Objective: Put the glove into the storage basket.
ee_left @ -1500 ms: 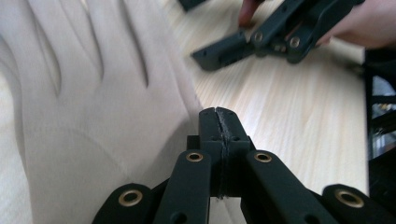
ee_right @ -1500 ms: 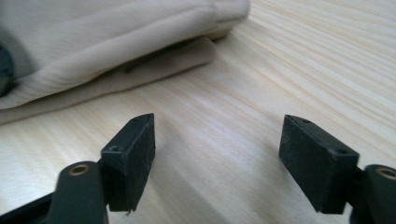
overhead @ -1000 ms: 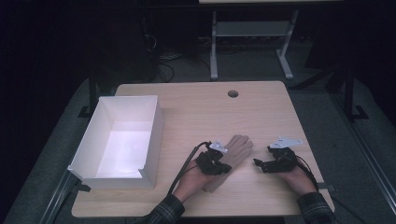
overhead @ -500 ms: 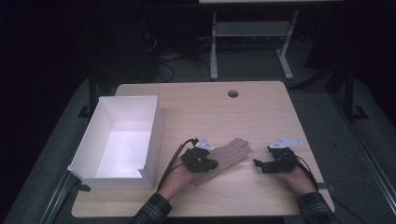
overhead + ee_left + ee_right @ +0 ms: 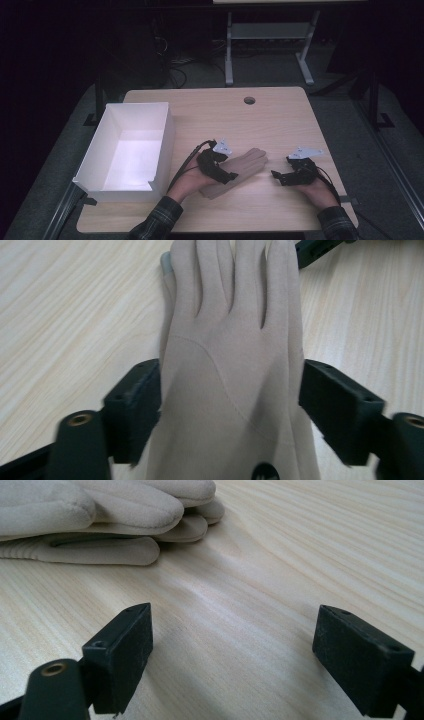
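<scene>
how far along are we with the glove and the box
Done: nothing stowed; the white box looks empty. In hand: the left tool straddles the beige glove on the table; its jaws have just been opening, so no grip. The right tool waits open. Left, probably: grasp and box the glove.

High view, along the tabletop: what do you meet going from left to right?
White box → left gripper, its jaws just opened and standing either side of the beige glove → beige glove → right gripper, open over bare table.
</scene>
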Motion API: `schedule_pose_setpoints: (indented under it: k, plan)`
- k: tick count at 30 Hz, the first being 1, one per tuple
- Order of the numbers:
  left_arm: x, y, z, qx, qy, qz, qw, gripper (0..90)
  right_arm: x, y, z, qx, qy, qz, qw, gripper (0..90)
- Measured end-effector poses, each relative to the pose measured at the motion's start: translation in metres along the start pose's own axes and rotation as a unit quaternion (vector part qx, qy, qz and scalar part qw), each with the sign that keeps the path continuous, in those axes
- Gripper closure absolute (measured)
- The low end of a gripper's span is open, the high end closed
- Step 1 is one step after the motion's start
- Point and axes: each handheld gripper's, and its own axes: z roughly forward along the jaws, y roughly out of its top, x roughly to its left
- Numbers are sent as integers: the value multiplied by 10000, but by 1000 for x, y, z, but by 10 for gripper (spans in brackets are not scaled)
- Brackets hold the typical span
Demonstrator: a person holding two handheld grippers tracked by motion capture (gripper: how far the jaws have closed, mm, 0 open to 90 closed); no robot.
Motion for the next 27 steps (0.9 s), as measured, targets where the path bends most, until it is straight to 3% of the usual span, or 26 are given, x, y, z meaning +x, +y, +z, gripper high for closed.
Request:
schedule_pose_setpoints:
  k: [4,6,14,17,19,27]
  plan:
    - [-1,2,8,52,9,76,10000,152,0,0,0,-3,-1,-3,10000,161]
    - [-2,3,13,-51,-9,43,10000,152,0,0,0,-4,-1,-2,10000,161]
    - [-5,-1,30,261,23,189,9995,143,0,0,0,-2,0,-2,10000,161]
    - [-8,-4,34,206,29,121,9997,148,0,0,0,-1,1,-3,10000,161]
    - [-8,-4,34,250,41,216,9994,154,0,0,0,-2,1,-4,10000,161]
    - [-10,-5,31,172,-83,182,9997,316,0,0,0,-2,0,-5,10000,161]
